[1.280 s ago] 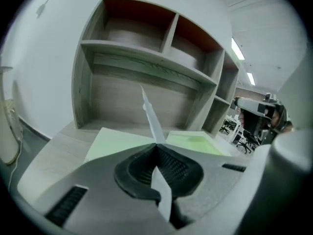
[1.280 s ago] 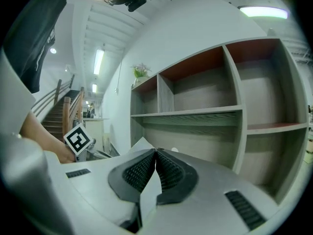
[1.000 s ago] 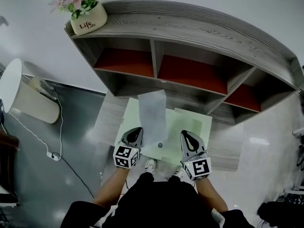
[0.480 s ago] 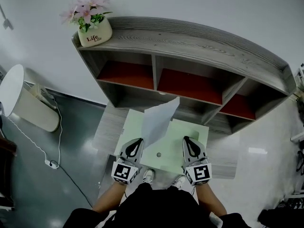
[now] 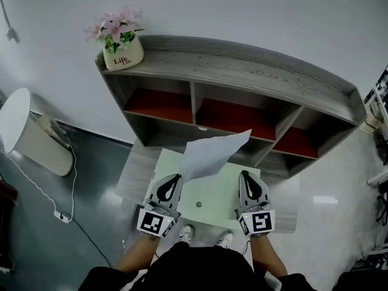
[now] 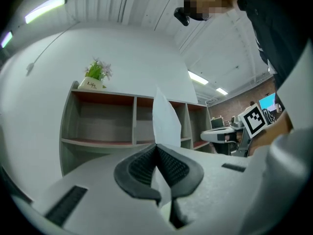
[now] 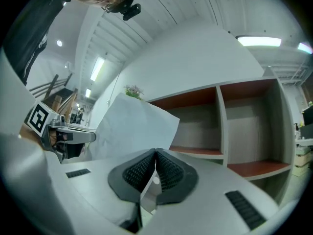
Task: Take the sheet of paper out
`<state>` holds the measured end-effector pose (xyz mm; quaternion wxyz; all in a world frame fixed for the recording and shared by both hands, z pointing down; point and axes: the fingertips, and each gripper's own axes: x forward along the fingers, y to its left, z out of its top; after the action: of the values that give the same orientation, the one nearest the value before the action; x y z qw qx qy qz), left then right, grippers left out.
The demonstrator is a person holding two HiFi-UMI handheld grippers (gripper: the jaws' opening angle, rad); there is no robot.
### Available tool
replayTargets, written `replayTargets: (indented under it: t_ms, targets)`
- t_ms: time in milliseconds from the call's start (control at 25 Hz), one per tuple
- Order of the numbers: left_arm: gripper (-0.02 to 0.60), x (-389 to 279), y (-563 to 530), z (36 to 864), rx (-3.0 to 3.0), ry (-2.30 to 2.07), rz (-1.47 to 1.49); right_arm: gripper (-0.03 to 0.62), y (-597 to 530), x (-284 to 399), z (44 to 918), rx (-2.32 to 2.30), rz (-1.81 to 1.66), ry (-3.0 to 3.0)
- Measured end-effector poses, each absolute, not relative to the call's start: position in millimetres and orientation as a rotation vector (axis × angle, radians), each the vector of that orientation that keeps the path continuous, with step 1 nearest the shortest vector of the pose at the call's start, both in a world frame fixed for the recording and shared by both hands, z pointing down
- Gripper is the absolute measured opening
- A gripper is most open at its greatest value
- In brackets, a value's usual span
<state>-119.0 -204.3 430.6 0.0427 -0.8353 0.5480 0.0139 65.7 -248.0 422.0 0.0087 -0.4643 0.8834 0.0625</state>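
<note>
The white sheet of paper (image 5: 212,153) is clear of the pale green folder (image 5: 209,193) and slants up to the right in front of the shelf. My left gripper (image 5: 176,177) is shut on its lower left corner. In the left gripper view the paper (image 6: 165,121) stands up edge-on from the closed pads of the left gripper (image 6: 156,146). My right gripper (image 5: 245,174) is shut on the folder's right edge. In the right gripper view a thin pale flap hangs between the pads of the right gripper (image 7: 155,152), and the paper (image 7: 132,129) shows to the left.
A grey shelf unit (image 5: 242,59) with red-backed compartments stands just ahead, a flower pot (image 5: 123,53) on its left end. A low wooden table (image 5: 136,168) lies below the folder. A white bin (image 5: 24,132) and a floor cable (image 5: 60,214) are at the left.
Both grippers have risen. The paper has come out of the folder with the left gripper, and its free end has swung from straight ahead over to the right.
</note>
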Motion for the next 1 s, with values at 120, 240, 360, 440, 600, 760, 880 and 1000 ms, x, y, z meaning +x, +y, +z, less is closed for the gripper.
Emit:
replayTargets:
  t_ms: [120, 240, 360, 440, 600, 760, 880, 1000]
  targets:
    - [0.006, -115, -211, 418, -2.559, 1.668, 0.092, 0.021, -248, 71, 407, -1.459, 0.226, 2.727]
    - [0.006, -111, -219, 407, -2.56, 1.662, 0.14, 0.021, -246, 77, 392, -1.467, 0.257, 2.699]
    - [0.006, -107, -226, 398, -2.557, 1.653, 0.164, 0.021, -244, 81, 383, -1.477, 0.284, 2.683]
    - [0.006, -103, -229, 395, -2.553, 1.643, 0.167, 0.021, -243, 84, 378, -1.485, 0.3, 2.674]
    - [0.006, -91, -230, 387, -2.539, 1.605, 0.145, 0.021, -240, 89, 372, -1.493, 0.33, 2.659]
    - [0.006, -84, -233, 381, -2.547, 1.594, 0.166, 0.021, -240, 93, 369, -1.513, 0.347, 2.647]
    - [0.006, -80, -235, 379, -2.553, 1.592, 0.172, 0.021, -239, 95, 368, -1.517, 0.354, 2.649]
    - [0.006, -76, -236, 378, -2.552, 1.584, 0.164, 0.021, -239, 97, 368, -1.519, 0.347, 2.653]
